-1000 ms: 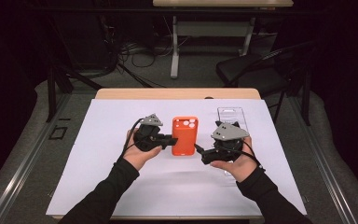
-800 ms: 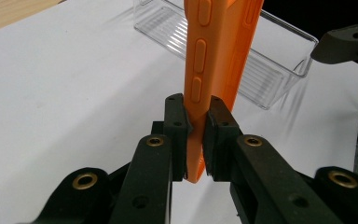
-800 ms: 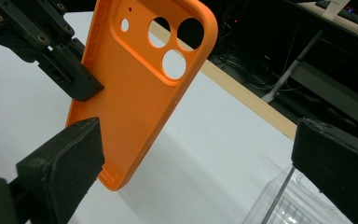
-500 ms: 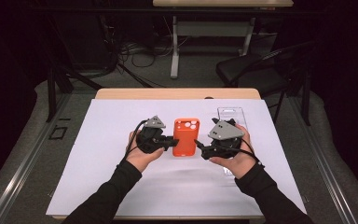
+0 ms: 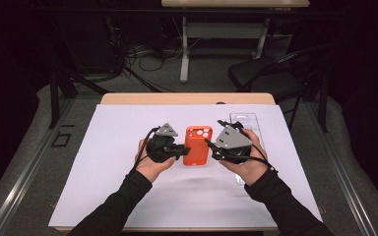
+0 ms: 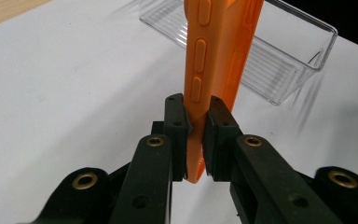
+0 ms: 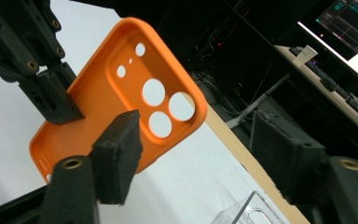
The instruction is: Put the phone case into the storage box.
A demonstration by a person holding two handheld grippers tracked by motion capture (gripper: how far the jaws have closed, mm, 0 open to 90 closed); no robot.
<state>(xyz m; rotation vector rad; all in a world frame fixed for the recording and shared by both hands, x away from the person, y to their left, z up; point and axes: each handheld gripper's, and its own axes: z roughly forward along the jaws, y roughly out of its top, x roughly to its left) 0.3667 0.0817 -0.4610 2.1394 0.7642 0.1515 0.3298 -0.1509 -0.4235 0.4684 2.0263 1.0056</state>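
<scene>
An orange phone case is held just above the white table cover, camera holes at its far end. My left gripper is shut on its left edge. In the left gripper view the pads pinch the case below its side buttons. My right gripper sits at the case's right side. Its jaws have just been closing and still stand apart. In the right gripper view the case lies beyond the left pad, untouched, and the right gripper is open.
A clear plastic tray lies on the white cover behind my right hand, also seen as the tray past the case. The wooden table edge runs along the back. A dark chair stands beyond it.
The right gripper has shifted a little left toward the case. The left gripper and the case have stayed where they were.
</scene>
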